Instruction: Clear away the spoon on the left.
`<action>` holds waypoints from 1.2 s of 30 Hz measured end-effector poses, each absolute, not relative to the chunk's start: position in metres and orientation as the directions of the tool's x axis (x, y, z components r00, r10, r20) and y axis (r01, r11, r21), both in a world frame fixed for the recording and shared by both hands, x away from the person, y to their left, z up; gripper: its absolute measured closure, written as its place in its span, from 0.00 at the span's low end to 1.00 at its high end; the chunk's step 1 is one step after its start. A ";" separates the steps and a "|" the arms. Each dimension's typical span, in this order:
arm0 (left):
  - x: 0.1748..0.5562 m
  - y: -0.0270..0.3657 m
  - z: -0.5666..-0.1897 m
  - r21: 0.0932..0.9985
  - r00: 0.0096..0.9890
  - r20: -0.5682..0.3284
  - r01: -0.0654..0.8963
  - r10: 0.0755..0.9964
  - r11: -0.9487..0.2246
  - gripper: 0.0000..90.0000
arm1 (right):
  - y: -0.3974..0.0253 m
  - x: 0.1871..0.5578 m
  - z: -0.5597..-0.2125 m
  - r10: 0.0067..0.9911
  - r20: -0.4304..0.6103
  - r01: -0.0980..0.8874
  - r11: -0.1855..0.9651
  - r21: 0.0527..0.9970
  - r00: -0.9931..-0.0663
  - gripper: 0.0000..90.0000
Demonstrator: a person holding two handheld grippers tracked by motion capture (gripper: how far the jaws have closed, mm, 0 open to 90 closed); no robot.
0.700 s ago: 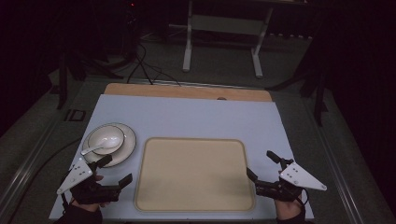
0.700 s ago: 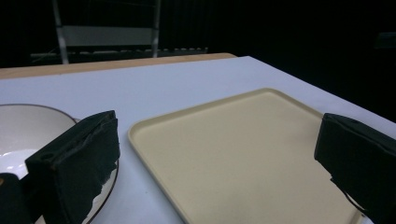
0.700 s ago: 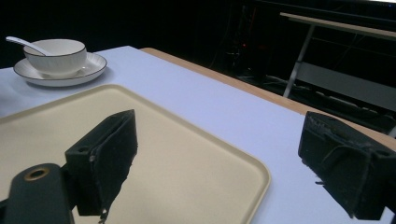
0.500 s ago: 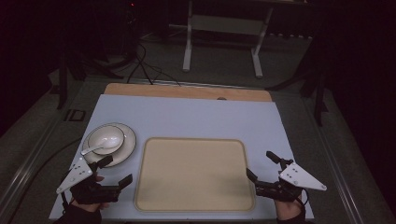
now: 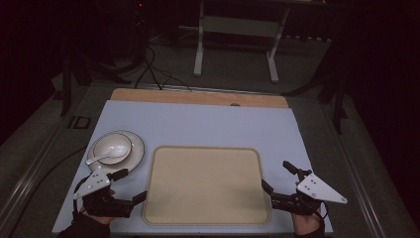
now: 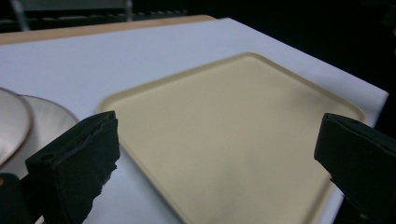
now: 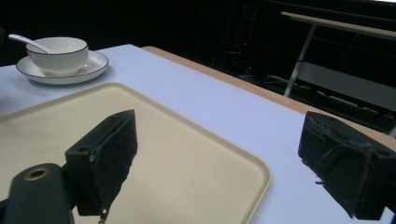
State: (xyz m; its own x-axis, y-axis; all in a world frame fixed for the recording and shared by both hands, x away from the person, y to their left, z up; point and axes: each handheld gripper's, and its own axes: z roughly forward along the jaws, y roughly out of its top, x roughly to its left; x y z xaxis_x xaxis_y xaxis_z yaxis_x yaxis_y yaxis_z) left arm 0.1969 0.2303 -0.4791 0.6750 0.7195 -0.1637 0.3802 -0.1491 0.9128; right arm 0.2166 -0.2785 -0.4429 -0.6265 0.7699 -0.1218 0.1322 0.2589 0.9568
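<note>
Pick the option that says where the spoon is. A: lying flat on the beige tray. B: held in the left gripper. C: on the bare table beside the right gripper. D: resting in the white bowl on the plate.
D: the spoon rests in the bowl, which stands on the plate, left of the beige tray.

A desk [image 5: 208,121] with a pale blue-white top carries everything, and a strip of bare wood shows along its far edge, well beyond both pairs of jaws. A wide beige tray [image 5: 205,183] lies flat on it between the two pairs of jaws, its near left corner just beside the left jaws and its near right corner just beside the right ones. A white plate [image 5: 136,151] lies on the desk just past the left jaws, off the tray's far left corner and apart from it, and bears a white bowl [image 5: 113,147] with a white spoon [image 5: 101,156] in it.
</note>
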 end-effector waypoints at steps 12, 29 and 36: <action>0.199 0.224 -0.471 0.892 0.671 -0.158 0.411 0.725 -0.186 0.03 | -0.279 0.217 -0.444 0.772 -0.114 0.143 0.258 0.955 -0.625 0.13; 0.199 0.212 -0.450 0.881 0.715 -0.147 0.408 0.683 -0.238 0.05 | -0.279 0.216 -0.444 0.771 -0.115 0.139 0.256 0.957 -0.626 0.13; 0.199 0.216 -0.437 0.886 0.715 -0.119 0.390 0.689 -0.252 0.07 | -0.279 0.216 -0.444 0.771 -0.116 0.137 0.256 0.957 -0.626 0.13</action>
